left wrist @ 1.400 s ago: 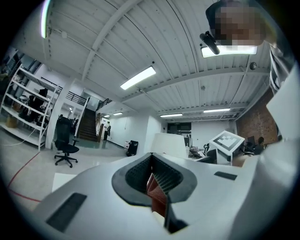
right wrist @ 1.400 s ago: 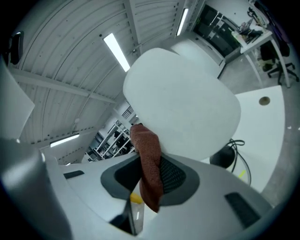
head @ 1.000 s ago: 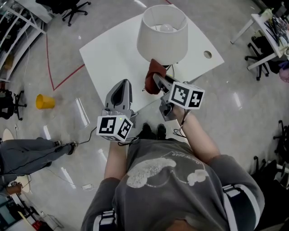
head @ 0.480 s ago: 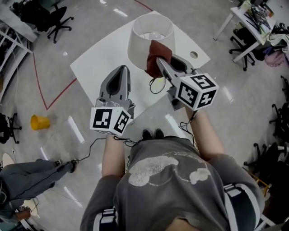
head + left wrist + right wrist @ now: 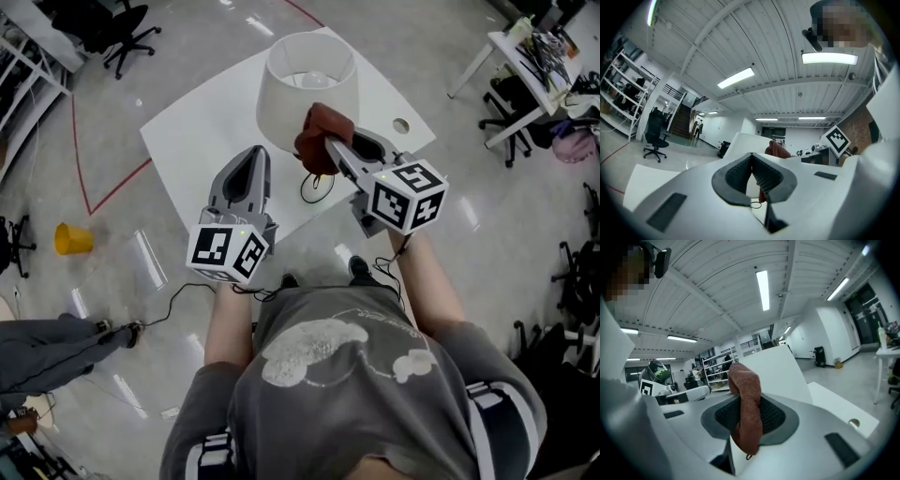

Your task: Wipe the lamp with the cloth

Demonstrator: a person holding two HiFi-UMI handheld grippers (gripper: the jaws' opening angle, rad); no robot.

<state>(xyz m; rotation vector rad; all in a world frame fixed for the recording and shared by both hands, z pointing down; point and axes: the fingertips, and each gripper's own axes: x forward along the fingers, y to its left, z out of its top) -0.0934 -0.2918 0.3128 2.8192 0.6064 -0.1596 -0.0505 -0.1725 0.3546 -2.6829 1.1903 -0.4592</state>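
Observation:
A white table lamp with a drum shade (image 5: 307, 89) stands on the white table (image 5: 202, 141). My right gripper (image 5: 327, 143) is shut on a rust-red cloth (image 5: 321, 137), and the cloth lies against the shade's near side. In the right gripper view the cloth (image 5: 746, 404) hangs from between the pads (image 5: 724, 418), with the shade (image 5: 776, 373) just behind it. My left gripper (image 5: 248, 178) hovers over the table's near edge, left of the lamp, jaws together and empty. The left gripper view shows its closed pads (image 5: 740, 173), the shade (image 5: 743, 143) and the cloth (image 5: 777, 150) beyond.
The lamp's black cord (image 5: 314, 187) loops on the table near its front edge. A round hole (image 5: 401, 125) is in the table's right corner. A yellow cup (image 5: 70, 237) lies on the floor at left, office chairs (image 5: 117, 33) and a desk (image 5: 530, 61) stand around.
My right gripper rose with the cloth from below the shade onto its near side. The left gripper stayed shut beside it. The person's feet shifted.

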